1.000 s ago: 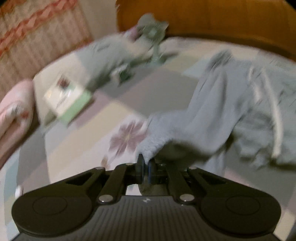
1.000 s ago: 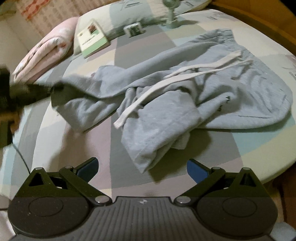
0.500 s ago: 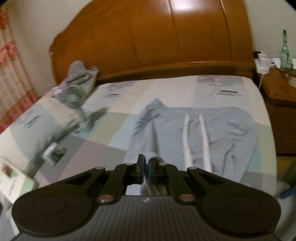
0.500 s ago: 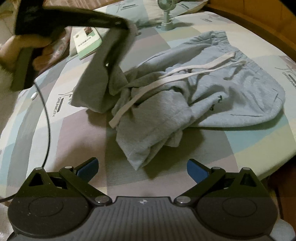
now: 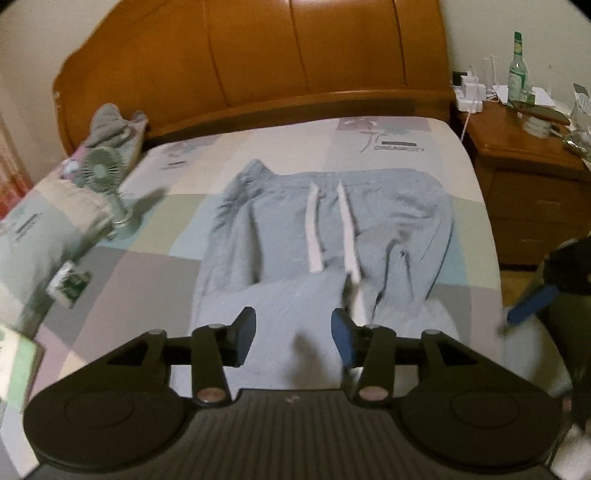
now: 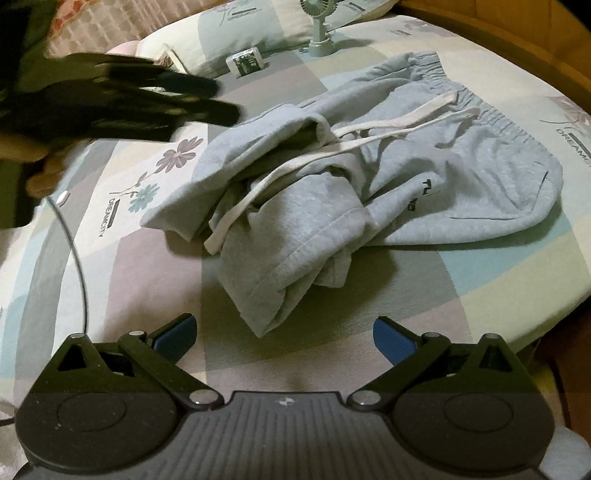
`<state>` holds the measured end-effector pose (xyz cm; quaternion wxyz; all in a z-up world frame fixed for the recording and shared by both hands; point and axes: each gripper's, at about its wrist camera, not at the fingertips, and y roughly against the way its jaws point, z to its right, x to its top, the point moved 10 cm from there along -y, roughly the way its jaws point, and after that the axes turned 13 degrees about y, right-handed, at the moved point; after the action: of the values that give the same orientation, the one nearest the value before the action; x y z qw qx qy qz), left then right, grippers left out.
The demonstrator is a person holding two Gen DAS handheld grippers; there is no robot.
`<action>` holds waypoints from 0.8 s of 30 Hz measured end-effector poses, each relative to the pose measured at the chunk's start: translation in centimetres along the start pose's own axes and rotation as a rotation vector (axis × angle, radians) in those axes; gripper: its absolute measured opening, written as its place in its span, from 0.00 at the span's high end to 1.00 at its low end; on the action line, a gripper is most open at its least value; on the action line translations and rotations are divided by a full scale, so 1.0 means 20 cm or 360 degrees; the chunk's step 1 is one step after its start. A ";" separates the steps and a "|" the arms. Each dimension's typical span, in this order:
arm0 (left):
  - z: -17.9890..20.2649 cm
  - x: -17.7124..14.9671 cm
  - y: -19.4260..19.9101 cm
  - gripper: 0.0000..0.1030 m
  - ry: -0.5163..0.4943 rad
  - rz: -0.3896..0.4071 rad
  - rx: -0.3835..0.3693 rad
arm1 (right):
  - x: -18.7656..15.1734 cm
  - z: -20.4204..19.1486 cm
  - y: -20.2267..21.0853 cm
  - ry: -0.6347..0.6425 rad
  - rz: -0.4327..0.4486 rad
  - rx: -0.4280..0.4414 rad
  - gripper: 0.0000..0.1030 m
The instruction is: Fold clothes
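Patchwork-printed bedding (image 6: 480, 280) on a wooden-headboard bed (image 5: 295, 55) carried everything. Left gripper (image 5: 293, 332) was opening its blue-padded jaws, nothing pinched between them, with grey cloth lying just beyond. Right gripper (image 6: 284, 332) hung spread wide and empty over bare sheet. Beyond both, rumpled light-grey drawstring sweatpants (image 6: 406, 177) lay mid-bed, with a small green desk fan (image 6: 319, 22) near the pillows.

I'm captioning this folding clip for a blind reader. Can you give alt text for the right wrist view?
Crumpled light grey cotton sweatpants with a white drawstring lie on a pastel patchwork bedsheet. The right hand-held gripper hangs open in front of them, holding nothing. The blurred left hand-held gripper is at upper left, jaws opening, clear of the cloth.
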<state>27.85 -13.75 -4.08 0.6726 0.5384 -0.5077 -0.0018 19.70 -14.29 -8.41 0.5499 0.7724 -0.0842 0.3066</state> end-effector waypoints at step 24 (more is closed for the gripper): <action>-0.37 -0.80 -0.11 0.51 -0.0093 -0.0181 0.0584 | -0.02 -0.07 -0.03 0.0028 -0.0060 -0.0012 0.00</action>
<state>26.36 -0.54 -15.76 0.5471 0.6794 -0.4875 0.0372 19.24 -12.88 -8.86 0.5592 0.7690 -0.0659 0.3025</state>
